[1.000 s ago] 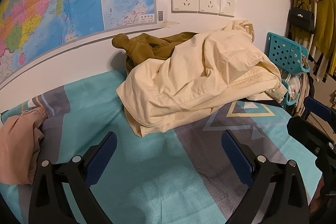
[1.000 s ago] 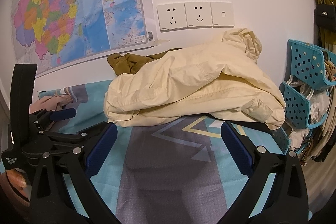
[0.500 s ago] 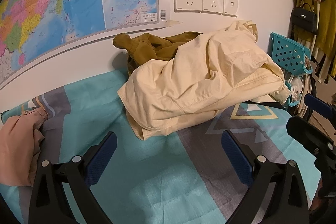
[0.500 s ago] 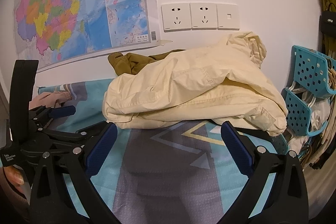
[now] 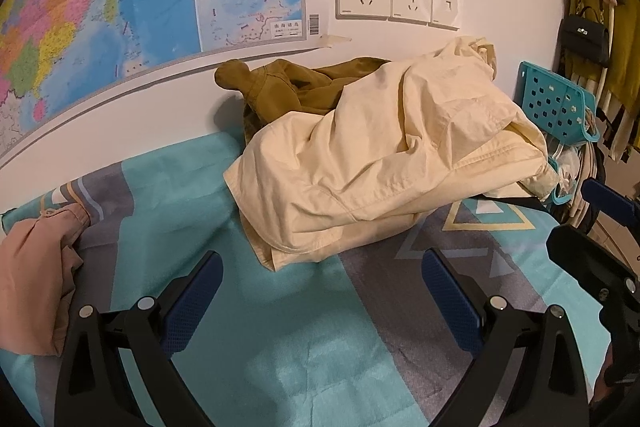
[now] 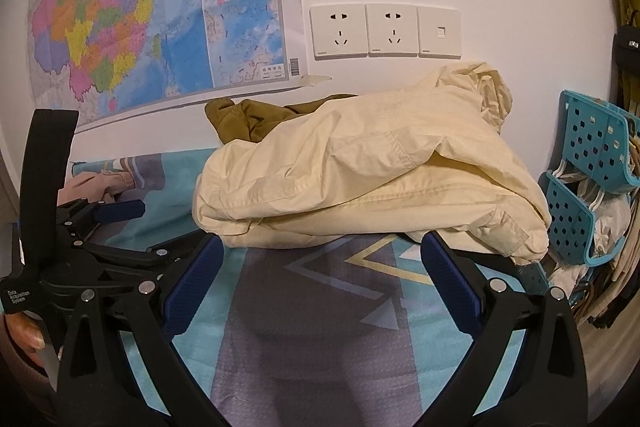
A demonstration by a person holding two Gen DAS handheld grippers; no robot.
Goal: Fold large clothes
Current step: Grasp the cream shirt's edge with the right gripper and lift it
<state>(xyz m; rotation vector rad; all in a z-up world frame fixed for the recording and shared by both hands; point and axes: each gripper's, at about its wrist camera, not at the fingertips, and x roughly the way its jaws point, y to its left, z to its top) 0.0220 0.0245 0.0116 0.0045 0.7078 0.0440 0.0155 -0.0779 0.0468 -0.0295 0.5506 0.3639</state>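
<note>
Left gripper (image 5: pixel 320 291) spread wide, holding nothing; right gripper (image 6: pixel 320 267) equally wide, empty. One cream jacket (image 5: pixel 384 159) heaped mid-frame on the bedsheet (image 5: pixel 304 355), over one olive garment (image 5: pixel 280 91). One pink garment (image 5: pixel 32 279) lower left.

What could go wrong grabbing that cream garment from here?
1. The cream garment lies bunched over the olive garment; a deep pinch may lift both.
2. Its right end hangs beside the teal basket, so a pull could snag there or drop it off the edge.
3. Both the left gripper and right gripper are open and empty above the patterned sheet; a low pinch could catch the sheet too.
</note>
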